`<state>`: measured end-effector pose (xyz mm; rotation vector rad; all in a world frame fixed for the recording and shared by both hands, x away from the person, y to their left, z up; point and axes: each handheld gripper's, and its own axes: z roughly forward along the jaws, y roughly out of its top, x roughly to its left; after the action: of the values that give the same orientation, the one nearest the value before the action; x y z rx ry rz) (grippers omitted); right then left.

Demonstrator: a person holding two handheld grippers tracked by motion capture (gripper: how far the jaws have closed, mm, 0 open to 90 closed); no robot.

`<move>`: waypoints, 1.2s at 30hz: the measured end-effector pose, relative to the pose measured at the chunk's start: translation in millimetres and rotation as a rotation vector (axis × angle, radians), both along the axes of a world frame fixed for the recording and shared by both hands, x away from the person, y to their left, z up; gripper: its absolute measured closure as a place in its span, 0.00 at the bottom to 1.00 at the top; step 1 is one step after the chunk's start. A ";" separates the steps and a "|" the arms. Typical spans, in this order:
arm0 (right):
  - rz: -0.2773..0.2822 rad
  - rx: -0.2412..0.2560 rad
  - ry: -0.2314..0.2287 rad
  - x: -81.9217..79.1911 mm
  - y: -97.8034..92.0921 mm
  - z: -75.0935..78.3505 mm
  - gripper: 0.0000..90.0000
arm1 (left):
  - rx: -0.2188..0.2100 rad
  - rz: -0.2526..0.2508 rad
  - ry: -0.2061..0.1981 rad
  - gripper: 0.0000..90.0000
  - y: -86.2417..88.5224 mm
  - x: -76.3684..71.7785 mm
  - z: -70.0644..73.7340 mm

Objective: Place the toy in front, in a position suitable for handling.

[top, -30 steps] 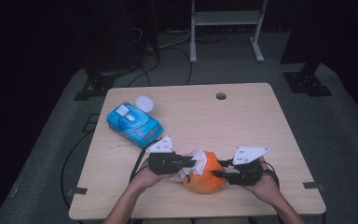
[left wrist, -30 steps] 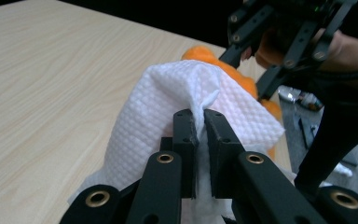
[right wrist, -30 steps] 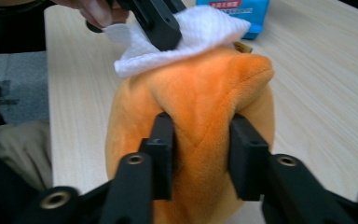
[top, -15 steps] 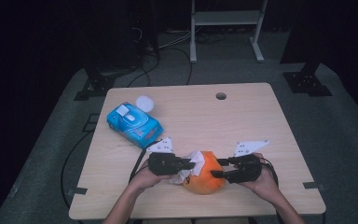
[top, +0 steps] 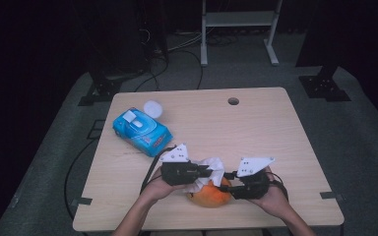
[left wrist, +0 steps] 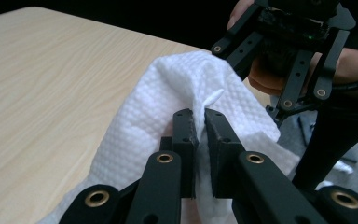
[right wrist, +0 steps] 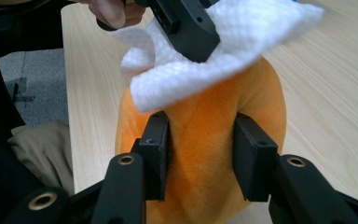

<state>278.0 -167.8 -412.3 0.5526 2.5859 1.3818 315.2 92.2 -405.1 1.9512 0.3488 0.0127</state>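
Left gripper (left wrist: 199,122) pinched narrow on a fold of white wipe (left wrist: 168,107), jaws nearly touching with the cloth caught between them. From above, same left gripper (top: 207,172) held at the near edge of the wooden table (top: 256,132), wipe (top: 211,169) bunched at its tips and draped over the top of an orange plush toy (top: 209,195). Beyond the left gripper's tips, in its own view, the other gripper's black linkage and the hand behind it, just past the far fold of the wipe.

Right gripper (right wrist: 200,149) clamped on the orange plush toy (right wrist: 200,186), one pad pressed into each side of the soft body, jaws kept fairly wide by the toy's bulk. Straight ahead of and above its jaws, the wipe (right wrist: 223,42) lying over the toy's upper end, the left gripper's black jaw on top of it and fingertips (right wrist: 109,11) behind. From above, right gripper (top: 234,183) touching the toy's right side, facing the left gripper across it, a hand (top: 270,199) wrapped around its body.

Well beyond the left gripper, toward the table's far left: a blue pack of wipes (top: 141,130) with its white flap lid open, and a small white round lid (top: 152,108) just behind it. Farther off ahead of the right gripper, a round hole (top: 233,101) in the tabletop.
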 end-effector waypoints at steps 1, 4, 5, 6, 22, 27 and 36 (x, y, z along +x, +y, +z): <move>-0.001 0.001 0.001 1.0 -0.7 -0.3 0.66 | 0.007 0.006 0.000 0.91 1.8 1.0 -1.4; -0.014 0.017 0.028 5.6 -5.9 -2.3 0.67 | 0.017 0.022 0.009 0.91 6.9 3.1 -5.4; -0.025 0.021 0.037 7.2 -8.8 -3.0 0.68 | 0.021 0.025 0.011 0.91 8.2 3.4 -6.8; -0.040 0.031 0.048 8.9 -11.8 -3.8 0.69 | 0.011 0.028 0.023 0.91 9.1 3.4 -7.9; -0.205 0.133 0.152 19.1 -25.5 -1.4 0.71 | 0.026 0.007 0.020 0.90 -3.6 0.6 -11.1; -0.150 0.107 0.136 21.1 -28.8 -0.2 0.55 | 0.056 0.025 0.009 0.91 0.3 3.6 -16.5; -0.047 0.082 0.128 24.5 -42.4 0.5 0.51 | 0.063 0.035 0.011 0.91 1.3 5.9 -20.8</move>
<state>302.5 -210.1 -411.8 0.7322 2.6048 1.4894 321.1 93.4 -425.9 2.0074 0.3941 0.0365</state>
